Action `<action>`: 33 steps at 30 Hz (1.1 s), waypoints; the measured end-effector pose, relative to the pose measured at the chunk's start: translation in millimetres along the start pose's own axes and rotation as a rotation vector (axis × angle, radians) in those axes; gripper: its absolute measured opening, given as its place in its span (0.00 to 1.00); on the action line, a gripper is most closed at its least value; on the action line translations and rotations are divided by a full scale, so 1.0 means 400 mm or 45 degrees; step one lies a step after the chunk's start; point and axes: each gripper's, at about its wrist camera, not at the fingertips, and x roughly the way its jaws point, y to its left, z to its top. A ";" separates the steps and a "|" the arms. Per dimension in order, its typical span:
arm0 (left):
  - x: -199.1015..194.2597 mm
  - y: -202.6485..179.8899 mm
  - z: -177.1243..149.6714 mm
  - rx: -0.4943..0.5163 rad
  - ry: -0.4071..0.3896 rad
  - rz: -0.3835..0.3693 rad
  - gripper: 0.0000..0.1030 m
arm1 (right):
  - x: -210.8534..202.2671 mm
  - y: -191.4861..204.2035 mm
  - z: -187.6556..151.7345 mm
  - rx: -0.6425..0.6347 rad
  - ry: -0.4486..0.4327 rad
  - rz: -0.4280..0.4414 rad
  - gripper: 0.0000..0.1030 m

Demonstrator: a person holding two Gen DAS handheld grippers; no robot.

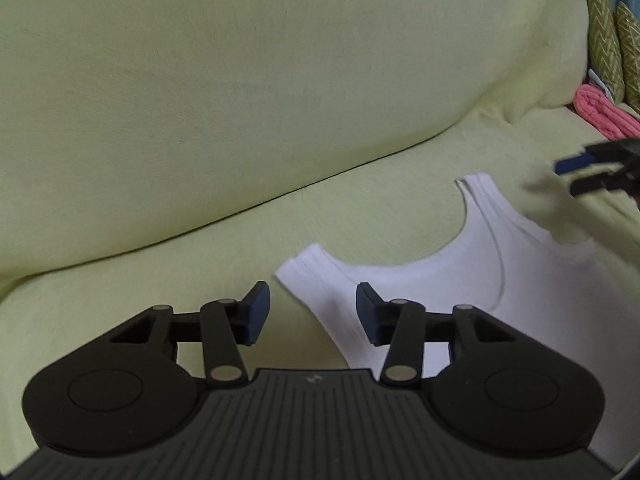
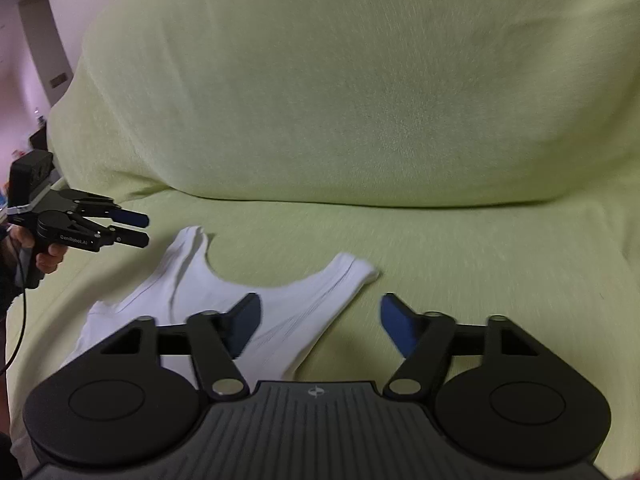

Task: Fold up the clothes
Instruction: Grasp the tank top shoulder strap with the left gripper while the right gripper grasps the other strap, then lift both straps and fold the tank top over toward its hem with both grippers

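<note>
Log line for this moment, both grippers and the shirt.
left gripper: open, empty | right gripper: open, empty | white tank top: flat on green sofa cover, straps toward backrest, unfolded, ungrasped

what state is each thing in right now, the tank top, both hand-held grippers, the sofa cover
white tank top: lying flat and unfolded, straps towards the backrest
left hand-held gripper: open, empty, over one strap
right hand-held gripper: open, empty, over the other strap
green sofa cover: draped over seat and backrest
pink cloth: bunched at the sofa's end
</note>
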 end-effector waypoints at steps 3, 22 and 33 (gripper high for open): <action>0.052 0.030 0.014 0.027 -0.003 -0.066 0.45 | 0.060 -0.052 0.032 -0.019 0.022 0.030 0.60; 0.185 0.076 0.003 0.128 -0.001 -0.265 0.16 | 0.213 -0.097 0.068 -0.101 0.160 0.094 0.10; -0.006 -0.056 0.023 0.252 -0.105 -0.109 0.08 | -0.003 0.087 0.030 -0.312 -0.103 0.018 0.06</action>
